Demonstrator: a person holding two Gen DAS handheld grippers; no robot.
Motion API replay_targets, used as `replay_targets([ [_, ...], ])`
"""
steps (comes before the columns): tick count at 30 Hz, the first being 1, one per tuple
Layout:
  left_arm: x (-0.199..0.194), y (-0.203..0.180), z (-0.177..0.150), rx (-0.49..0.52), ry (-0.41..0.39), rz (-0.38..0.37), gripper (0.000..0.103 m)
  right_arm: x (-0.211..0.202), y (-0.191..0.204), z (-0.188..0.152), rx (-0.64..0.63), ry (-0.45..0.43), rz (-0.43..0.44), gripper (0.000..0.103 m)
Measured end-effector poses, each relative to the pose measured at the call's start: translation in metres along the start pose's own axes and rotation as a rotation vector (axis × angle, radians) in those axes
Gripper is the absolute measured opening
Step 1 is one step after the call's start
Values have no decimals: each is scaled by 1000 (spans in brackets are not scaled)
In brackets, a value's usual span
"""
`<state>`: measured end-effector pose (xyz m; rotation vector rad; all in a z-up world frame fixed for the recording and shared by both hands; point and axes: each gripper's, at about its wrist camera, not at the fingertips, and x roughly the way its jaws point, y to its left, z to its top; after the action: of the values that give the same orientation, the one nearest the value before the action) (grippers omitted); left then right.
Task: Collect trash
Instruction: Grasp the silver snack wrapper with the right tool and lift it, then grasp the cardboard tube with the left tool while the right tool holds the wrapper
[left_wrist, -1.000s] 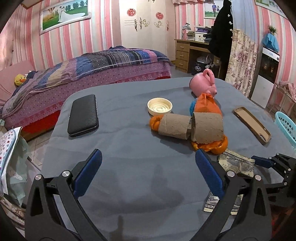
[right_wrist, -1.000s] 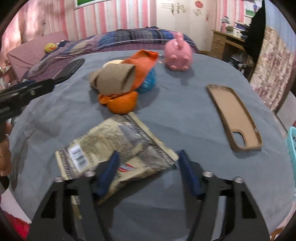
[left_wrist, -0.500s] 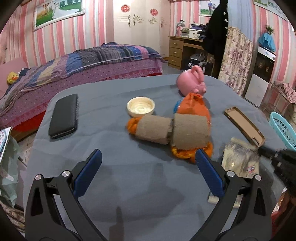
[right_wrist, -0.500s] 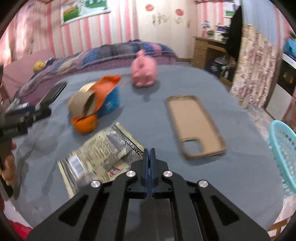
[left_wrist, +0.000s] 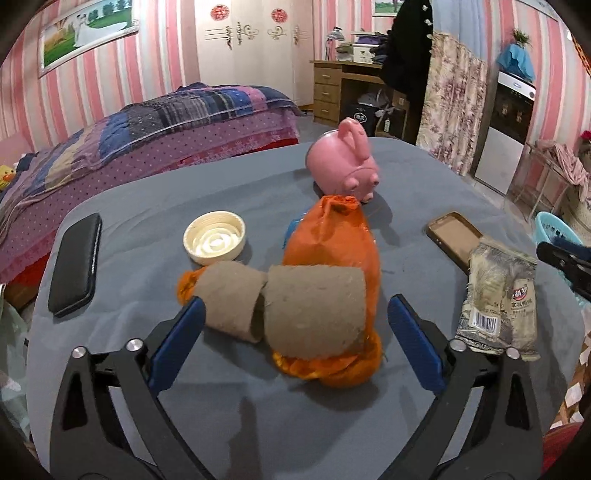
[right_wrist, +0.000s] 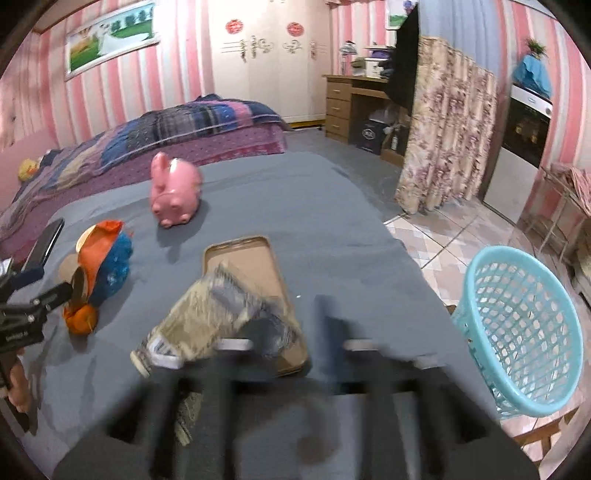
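Straddling the two brown cardboard tubes (left_wrist: 284, 306) on the crumpled orange plastic bag (left_wrist: 332, 243) mid-table, the left gripper (left_wrist: 295, 339) has jaws wide, closing slightly, nothing pressed. The tubes' long axis runs across its gap. The right gripper (right_wrist: 295, 332), blurred, is opening beside the crinkled printed snack wrapper (right_wrist: 207, 317) near the right edge, closest to the turquoise mesh basket (right_wrist: 524, 332).

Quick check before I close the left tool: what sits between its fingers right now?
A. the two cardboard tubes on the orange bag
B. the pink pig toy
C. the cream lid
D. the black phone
A: the left tool frames the two cardboard tubes lying on the orange bag, its fingers clear of them.
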<state>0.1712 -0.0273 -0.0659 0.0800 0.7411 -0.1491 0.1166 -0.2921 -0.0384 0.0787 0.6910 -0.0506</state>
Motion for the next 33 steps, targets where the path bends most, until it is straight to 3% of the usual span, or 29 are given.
replay_targets([
  [3,5,1,2,-2,8,-21,76,2,2,-9,-4,17,-5,78],
  [5,6,2,3,-6,17,-32,55,4,3,-16,-3,33,-4,78],
  [6,5,4,3,-10,19,-44,52,4,5,-20,3,41,-1,78],
  [10,-8,13,2,-38,-23,-58,52,10,17,-35,34,92,57,78],
  [12,-15,16,2,-43,-39,-47,52,13,25,-40,26,109,65,72],
  [16,-29,20,3,-42,-73,-30,52,20,39,-42,-13,124,63,41],
  [17,-33,20,3,-42,-81,-24,52,19,41,-41,-27,114,61,38],
  [18,-35,21,4,-42,-85,-21,52,19,41,-42,-34,108,70,23],
  [19,-38,22,4,-42,-93,-16,52,18,40,-41,-34,107,83,15],
  [24,-45,22,9,-49,-108,-9,52,6,32,-38,-47,57,87,7],
  [33,-64,-4,25,-19,-166,-22,52,-22,-7,-22,4,-26,79,6],
])
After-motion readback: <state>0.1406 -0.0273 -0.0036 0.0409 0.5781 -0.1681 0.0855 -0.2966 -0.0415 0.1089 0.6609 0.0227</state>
